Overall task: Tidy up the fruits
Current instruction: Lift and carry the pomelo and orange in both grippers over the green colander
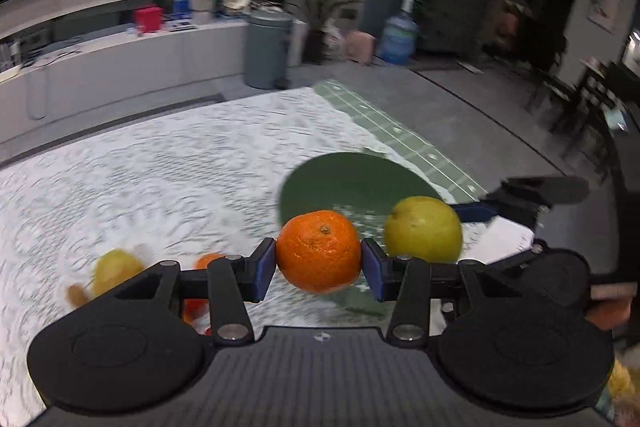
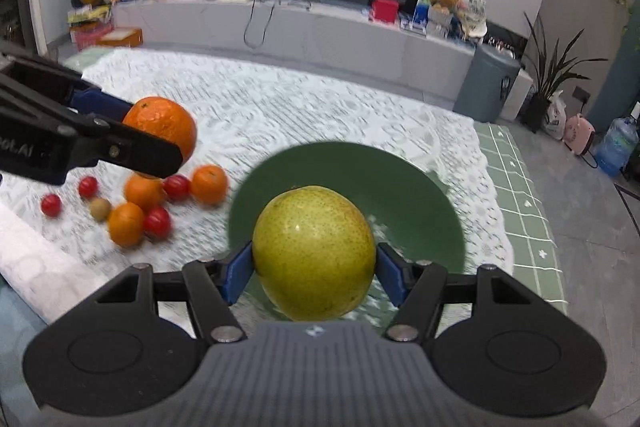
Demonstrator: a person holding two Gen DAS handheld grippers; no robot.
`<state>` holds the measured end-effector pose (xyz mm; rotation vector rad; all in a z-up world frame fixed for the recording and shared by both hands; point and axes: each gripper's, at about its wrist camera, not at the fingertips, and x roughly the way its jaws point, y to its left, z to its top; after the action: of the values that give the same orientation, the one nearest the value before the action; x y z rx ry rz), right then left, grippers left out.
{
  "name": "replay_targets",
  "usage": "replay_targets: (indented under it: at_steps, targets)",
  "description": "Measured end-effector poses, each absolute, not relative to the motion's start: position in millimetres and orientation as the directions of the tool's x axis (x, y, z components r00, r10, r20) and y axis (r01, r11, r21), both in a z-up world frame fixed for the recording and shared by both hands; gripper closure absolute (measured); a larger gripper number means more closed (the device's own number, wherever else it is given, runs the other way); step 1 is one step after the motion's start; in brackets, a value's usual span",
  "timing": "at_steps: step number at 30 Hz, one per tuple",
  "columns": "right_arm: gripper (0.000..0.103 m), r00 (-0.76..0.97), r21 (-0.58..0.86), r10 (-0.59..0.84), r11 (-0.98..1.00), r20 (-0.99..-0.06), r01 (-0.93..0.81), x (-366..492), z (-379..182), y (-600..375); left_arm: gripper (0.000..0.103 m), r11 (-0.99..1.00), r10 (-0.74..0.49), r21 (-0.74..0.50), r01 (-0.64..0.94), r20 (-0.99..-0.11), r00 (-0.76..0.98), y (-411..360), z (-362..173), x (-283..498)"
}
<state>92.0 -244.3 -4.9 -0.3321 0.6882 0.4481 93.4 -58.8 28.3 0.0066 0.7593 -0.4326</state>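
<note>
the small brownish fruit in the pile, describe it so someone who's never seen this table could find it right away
On the white lace tablecloth, look left of the green plate to the loose pile of fruit. In that pile lies the small brownish fruit, between a red cherry tomato and a mandarin. It is the only dull tan piece there; everything around it is bright orange or red.

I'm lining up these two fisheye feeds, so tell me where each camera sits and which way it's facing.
Left wrist: on the left gripper, facing forward and down across the white lace tablecloth; its fingers clamp a round orange mandarin.
Right wrist: on the right gripper, aimed at the round dark green plate; its fingers clamp a yellow-green pear.
Shared: both fruits, plate, tablecloth, and each other's gripper.
</note>
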Motion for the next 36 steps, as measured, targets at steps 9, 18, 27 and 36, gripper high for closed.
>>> replay_targets:
  at_steps: [9,18,27,36]
  targets:
    - [0.040,0.580,-0.136,0.274,0.814,-0.767,-0.564,128,-16,-255,0.051,0.890,-0.349,-0.095,0.447,-0.771,0.532,-97,4,128]
    - [0.040,0.429,-0.081,0.281,0.752,-0.859,-0.654,158,-27,-245,0.051,0.864,-0.320,-0.089,0.496,-0.857,0.404,-115,-15,159]
    - [0.040,0.310,-0.065,0.236,0.692,-0.921,-0.719,181,-42,-231,0.051,0.865,-0.269,-0.090,0.493,-0.913,0.306,-121,-33,181]
    - [0.040,0.218,-0.027,0.201,0.674,-0.955,-0.738,196,-54,-226,0.051,0.865,-0.239,-0.091,0.493,-0.940,0.244,-126,-42,191]
